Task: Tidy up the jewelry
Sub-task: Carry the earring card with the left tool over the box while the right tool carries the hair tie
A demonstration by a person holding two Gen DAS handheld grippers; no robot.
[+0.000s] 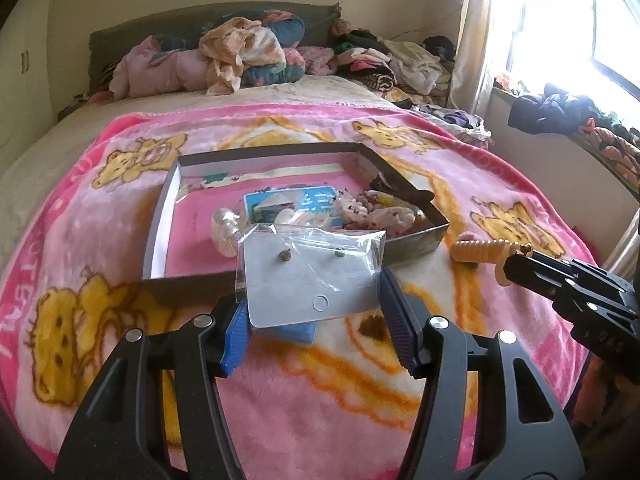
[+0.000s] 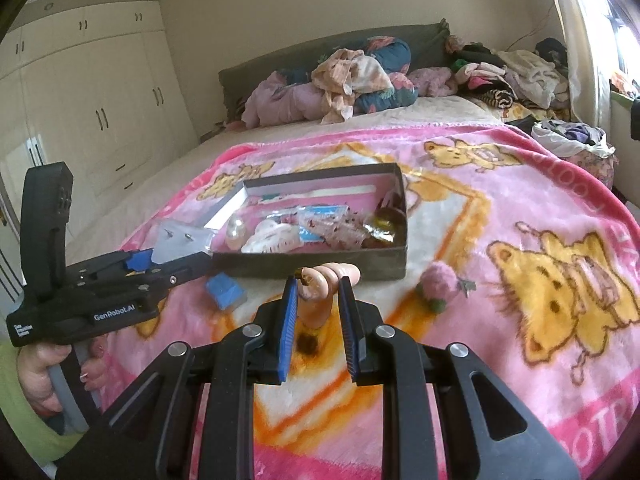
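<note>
On a bed (image 2: pixel 132 196) spread with a pink fleece blanket printed with yellow cartoon bears (image 1: pixel 320 392), a shallow grey cardboard box with a pink lining (image 1: pixel 160 216) already holds a loose heap of bagged jewelry, pearly pieces at its near side and darker, amber ones at its right end. The left gripper (image 1: pixel 314 308), worked by a hand in a lime-green sleeve, has its jaws closed on a clear plastic bag with a grey card carrying two small stud earrings (image 1: pixel 308 272), held clear of the blanket just over the box's near wall. To its right, the right gripper (image 2: pixel 318 280) pinches a coil of peach-coloured ribbed bracelets (image 2: pixel 324 280), also lifted, near the box's front wall.

Both pieces look ready to go into the box. The bag is gripped only by its side edges, so it should be carried level past the wall and released low over a bare patch of lining at the left. The coil would best go in afterwards, to avoid crowding. A small blue block (image 2: pixel 224 290) and a fuzzy pink strawberry-shaped trinket (image 2: pixel 438 284) wait on the blanket.
</note>
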